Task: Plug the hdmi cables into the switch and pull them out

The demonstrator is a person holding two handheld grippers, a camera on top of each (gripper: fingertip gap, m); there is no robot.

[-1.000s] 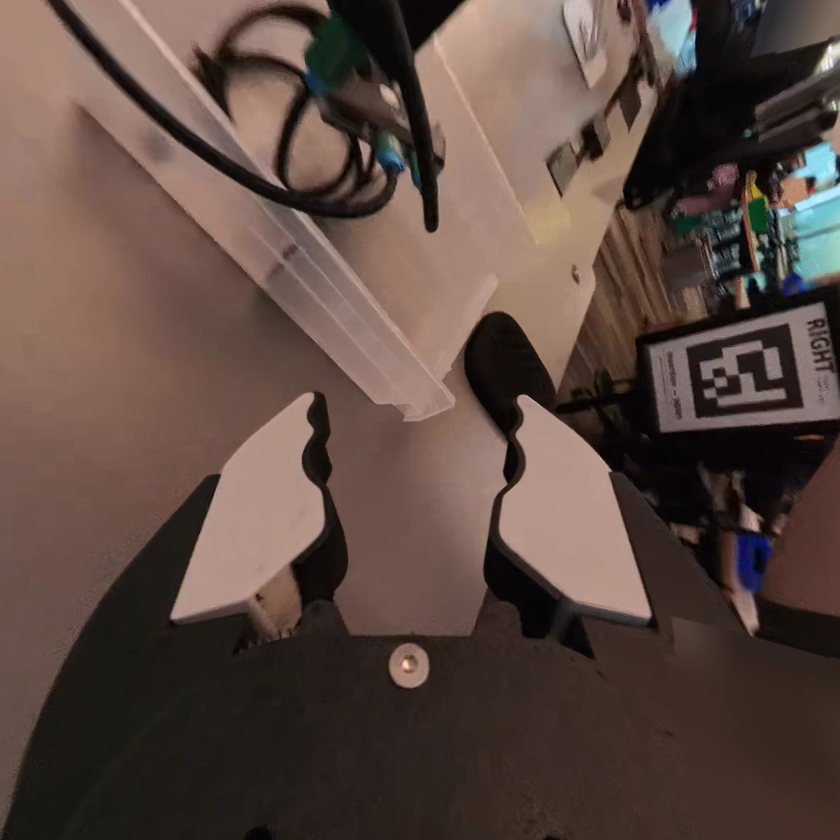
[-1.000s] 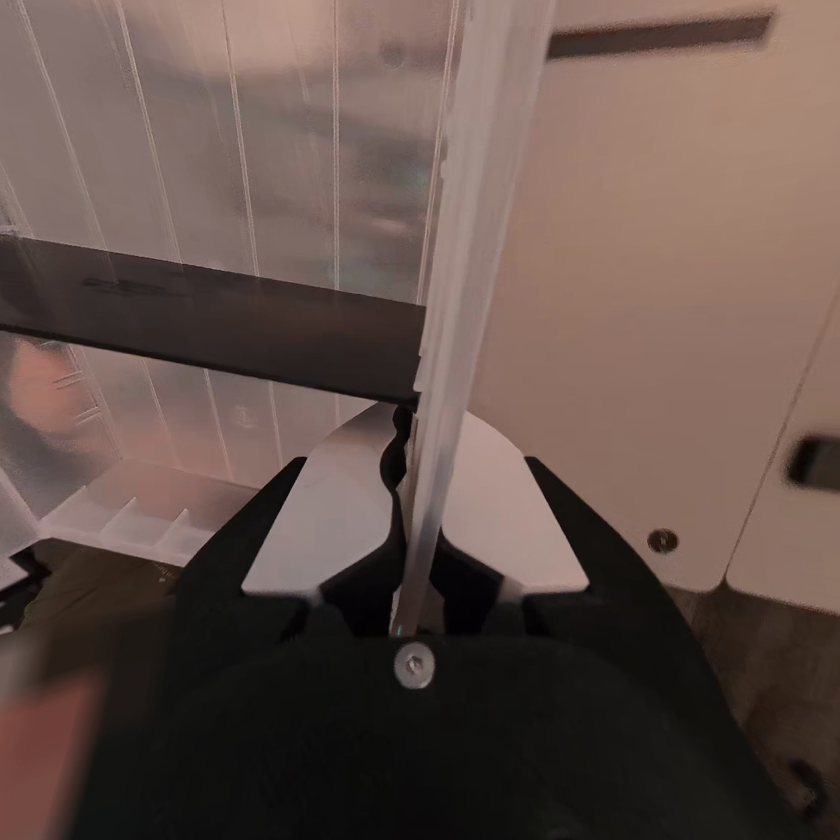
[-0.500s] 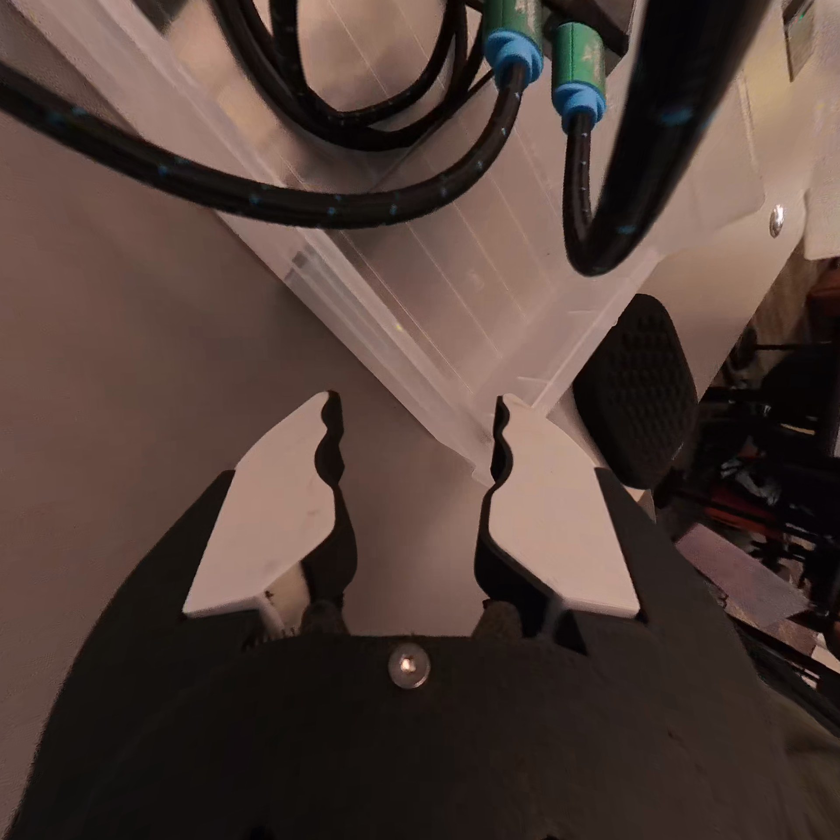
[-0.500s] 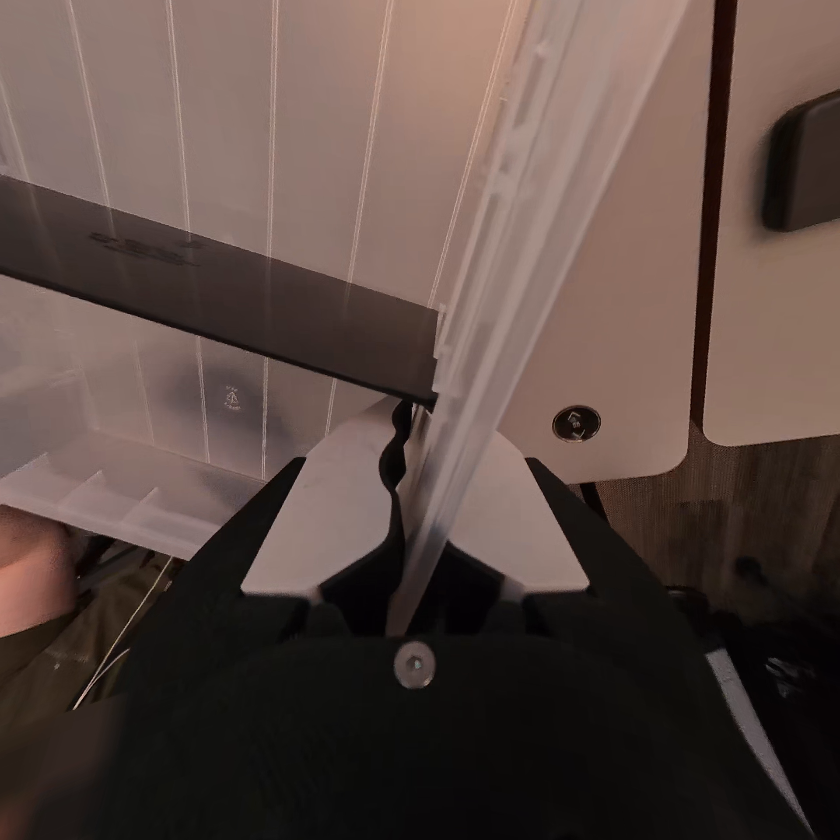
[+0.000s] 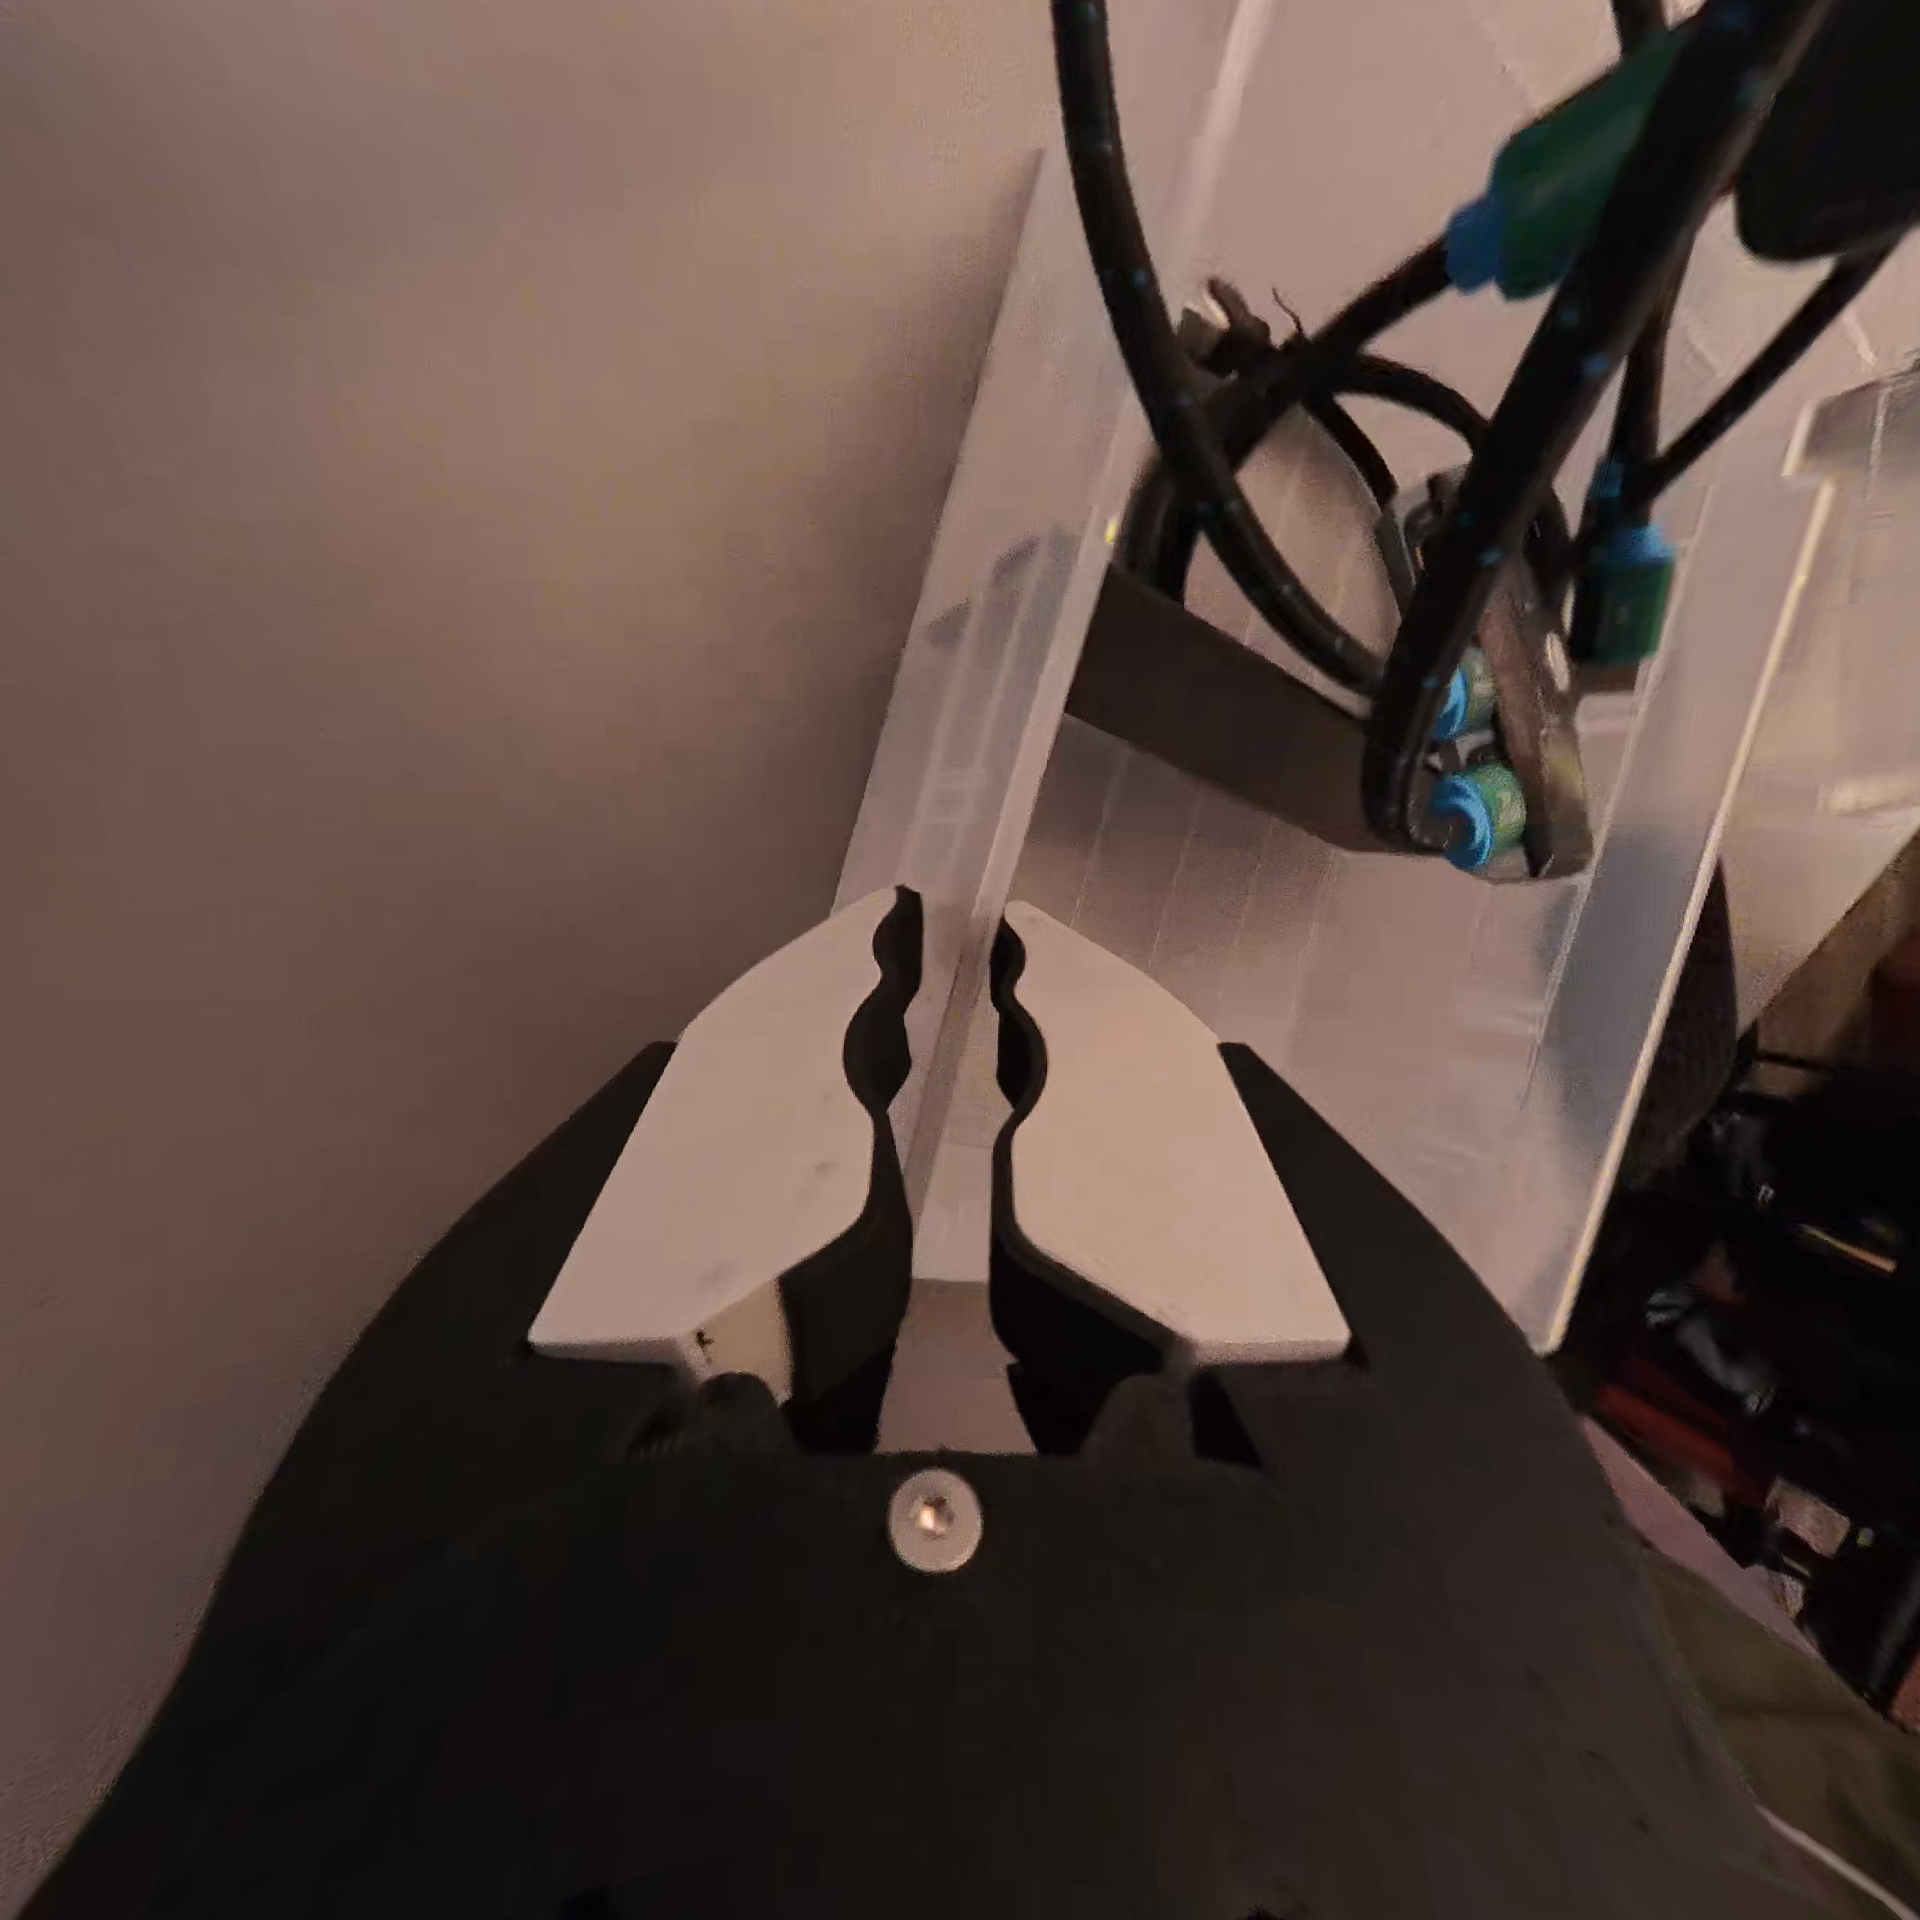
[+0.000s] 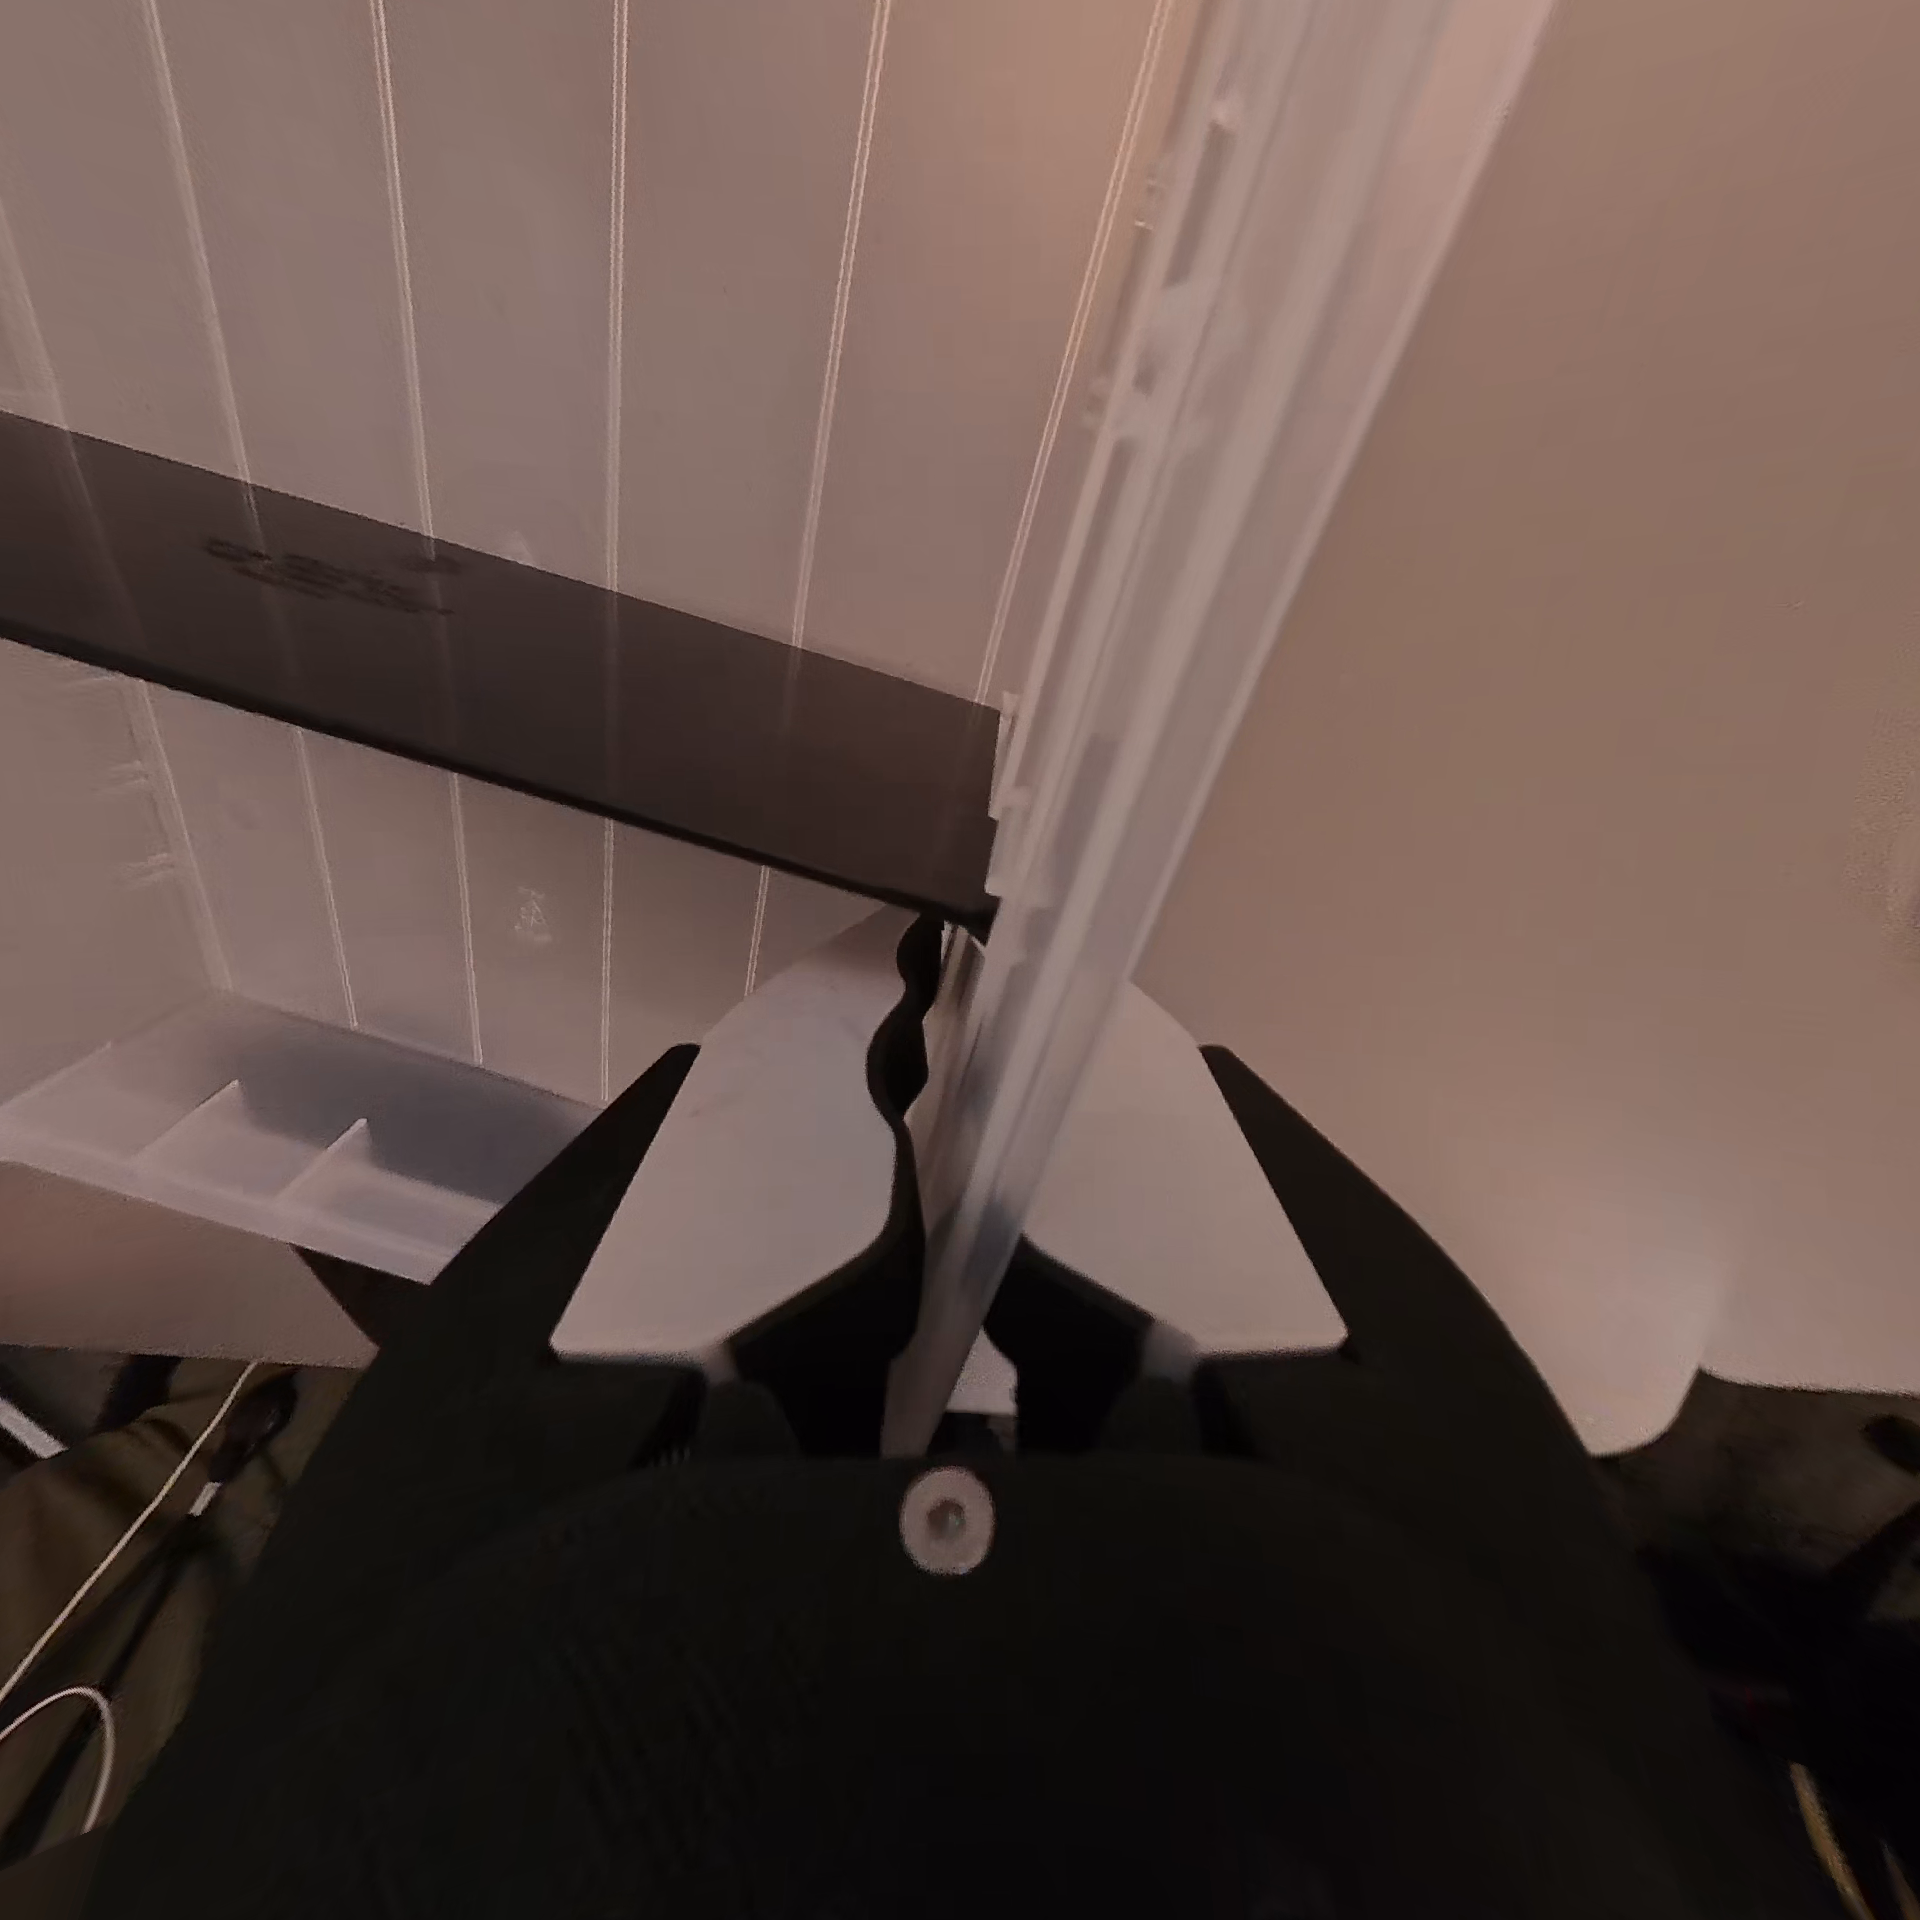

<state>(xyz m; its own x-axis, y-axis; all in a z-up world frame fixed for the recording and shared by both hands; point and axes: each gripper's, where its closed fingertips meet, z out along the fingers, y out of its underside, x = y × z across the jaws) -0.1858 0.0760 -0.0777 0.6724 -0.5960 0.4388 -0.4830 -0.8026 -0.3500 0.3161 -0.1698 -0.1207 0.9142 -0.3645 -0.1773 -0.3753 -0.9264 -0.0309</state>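
A translucent plastic bin (image 5: 1299,987) holds the grey HDMI switch (image 5: 1538,727) and black braided cables (image 5: 1195,416) with green plugs (image 5: 1621,603); two plugs (image 5: 1486,810) sit at the switch's end. My left gripper (image 5: 956,914) is shut on the bin's thin side wall, which runs up between the white fingers (image 5: 769,1091). My right gripper (image 6: 956,935) is shut on the bin's rim (image 6: 1101,727). In the right wrist view I see the ribbed bin wall (image 6: 727,312) crossed by a dark band (image 6: 520,665); switch and cables are hidden there.
A pale tabletop (image 5: 416,520) lies to the left of the bin and also shows in the right wrist view (image 6: 1558,727). Dark clutter (image 5: 1766,1299) lies beyond the table edge at the right. A thin white wire (image 6: 62,1714) hangs at lower left.
My left gripper has moved onto the bin's side wall and closed from wide open onto it. The right gripper has kept its hold on the rim as the view shifted.
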